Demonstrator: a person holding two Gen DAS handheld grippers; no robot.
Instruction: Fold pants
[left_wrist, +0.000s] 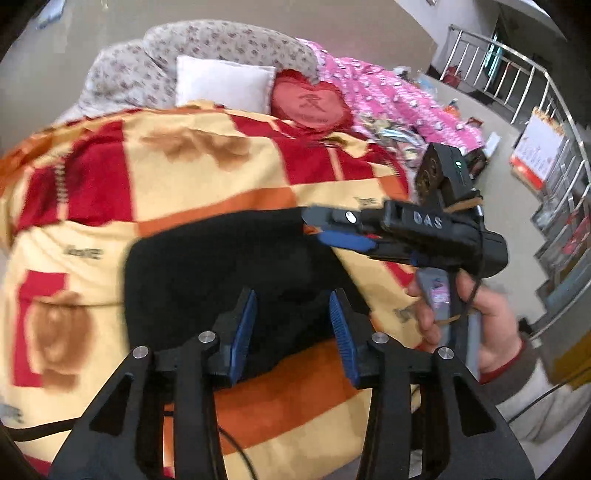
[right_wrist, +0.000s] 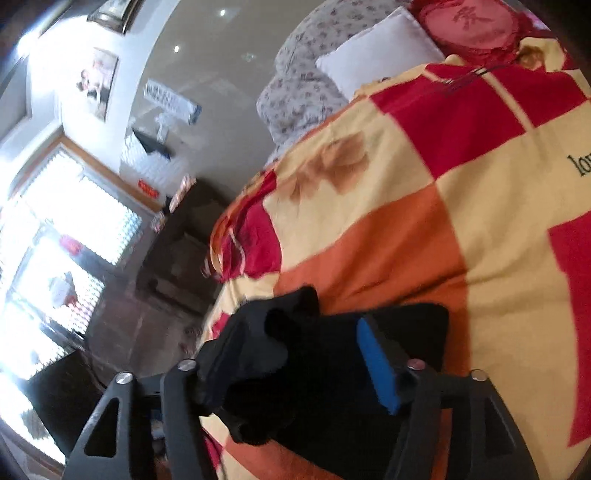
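Bed with a checkered red-orange-cream blanket, black pants bunched on it, well short of the white pillow. Left gripper jaws apart right over the pants, nothing pinched. Right gripper jaws spread too, dark cloth between them, at the pants' edge farthest from the pillow.

Folded black pants on checked blanket; left tool spread above them — right tool at two o'clock.
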